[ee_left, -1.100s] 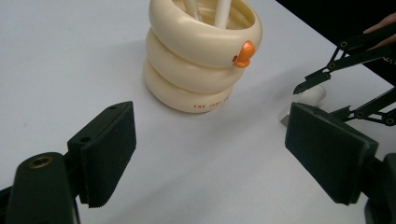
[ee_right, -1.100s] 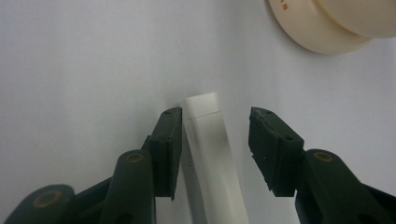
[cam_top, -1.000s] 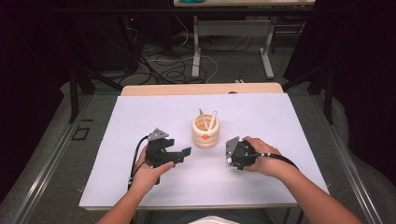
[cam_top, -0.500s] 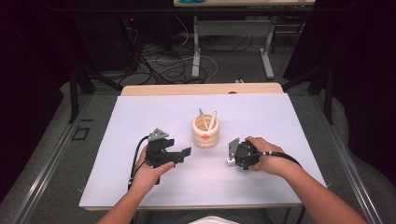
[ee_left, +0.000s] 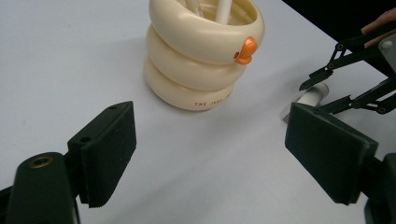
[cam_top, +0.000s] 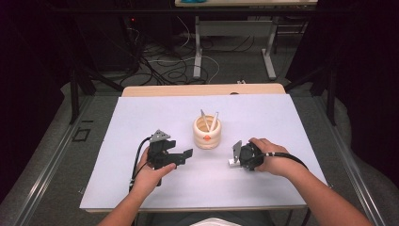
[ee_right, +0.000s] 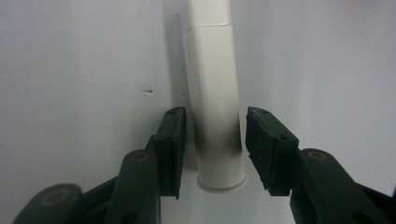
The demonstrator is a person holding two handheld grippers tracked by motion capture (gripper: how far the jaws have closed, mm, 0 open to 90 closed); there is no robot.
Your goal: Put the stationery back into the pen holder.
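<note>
My right gripper (ee_right: 212,151) points down at the white table (cam_top: 141,117), its fingers (ee_right: 170,144) set narrowly on either side of a white tube (ee_right: 212,93) that lies flat on the surface. A thin gap shows on each side of the tube, so I am straddling it rather than pinching it; I cannot tell if a pad brushes it. In the high view this gripper (cam_top: 237,155) sits just right of the cream ring-stacked holder (cam_top: 207,134), my hand (cam_top: 266,155) wrapped around its body.

My left gripper (ee_left: 210,149) has its fingers (ee_left: 107,149) spread wide, holding nothing, hovering over bare table and aimed at the holder (ee_left: 201,60), which stands upright with white sticks (cam_top: 209,121) inside and an orange beak-like knob (ee_left: 246,50) on its top ring. Through this view the tube's end (ee_left: 310,99) shows beneath my other gripper's black linkage.
</note>
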